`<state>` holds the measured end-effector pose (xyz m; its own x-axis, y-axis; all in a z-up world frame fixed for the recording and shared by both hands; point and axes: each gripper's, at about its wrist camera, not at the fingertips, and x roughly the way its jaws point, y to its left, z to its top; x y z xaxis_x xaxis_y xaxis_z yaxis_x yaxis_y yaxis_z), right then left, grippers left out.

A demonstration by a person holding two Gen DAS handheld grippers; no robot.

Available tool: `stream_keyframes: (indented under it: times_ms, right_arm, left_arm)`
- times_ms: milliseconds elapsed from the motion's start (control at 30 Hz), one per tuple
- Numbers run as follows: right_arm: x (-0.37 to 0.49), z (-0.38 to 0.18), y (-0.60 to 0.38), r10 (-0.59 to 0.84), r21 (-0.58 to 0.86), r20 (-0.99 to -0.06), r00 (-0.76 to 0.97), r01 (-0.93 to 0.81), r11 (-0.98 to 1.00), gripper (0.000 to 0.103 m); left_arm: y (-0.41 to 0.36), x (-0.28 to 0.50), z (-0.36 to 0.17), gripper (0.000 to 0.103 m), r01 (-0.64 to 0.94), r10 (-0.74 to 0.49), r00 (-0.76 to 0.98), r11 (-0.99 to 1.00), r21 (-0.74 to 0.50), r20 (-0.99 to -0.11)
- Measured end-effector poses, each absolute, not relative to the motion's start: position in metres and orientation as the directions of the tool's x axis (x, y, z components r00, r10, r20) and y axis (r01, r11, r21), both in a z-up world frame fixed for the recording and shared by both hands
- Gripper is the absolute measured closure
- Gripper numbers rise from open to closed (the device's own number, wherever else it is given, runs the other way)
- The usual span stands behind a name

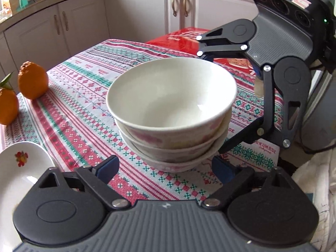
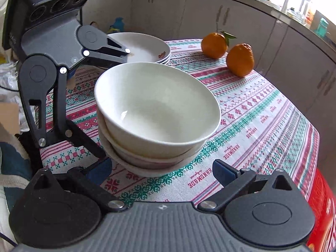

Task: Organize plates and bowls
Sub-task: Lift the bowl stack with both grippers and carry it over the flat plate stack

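Three white bowls (image 1: 168, 96) sit nested in a stack on the patterned tablecloth (image 1: 84, 109), in the middle of both views. My left gripper (image 1: 166, 167) is open; its blue pads stand either side of the stack's base, apart from it. In the right wrist view the stack (image 2: 155, 105) lies between the pads of my right gripper (image 2: 161, 168), which is open too. Each gripper reaches in from an opposite side, and the right one's fingers (image 1: 237, 138) straddle the stack. A stack of white flowered plates (image 2: 142, 46) stands behind the bowls; its edge (image 1: 19, 168) shows at my left.
Two oranges (image 1: 32, 79) rest near the table's far edge, also seen in the right wrist view (image 2: 240, 59). A red box (image 1: 180, 40) lies at the table's far end. White kitchen cabinets (image 1: 147, 10) run behind the table.
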<state>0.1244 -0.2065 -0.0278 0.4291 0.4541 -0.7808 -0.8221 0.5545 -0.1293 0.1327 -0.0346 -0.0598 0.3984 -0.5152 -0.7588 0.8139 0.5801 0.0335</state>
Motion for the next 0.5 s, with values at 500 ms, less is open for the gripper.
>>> stream_keyframes:
  times_ms: [500]
  right_arm:
    - [0.138, -0.026, -0.198, 0.469, -0.088, -0.827, 0.312, -0.894, 0.439, 0.008]
  left_arm:
    - [-0.035, 0.152, -0.061, 0.025, 0.885, -0.560, 0.276, 0.465, -0.021, -0.781]
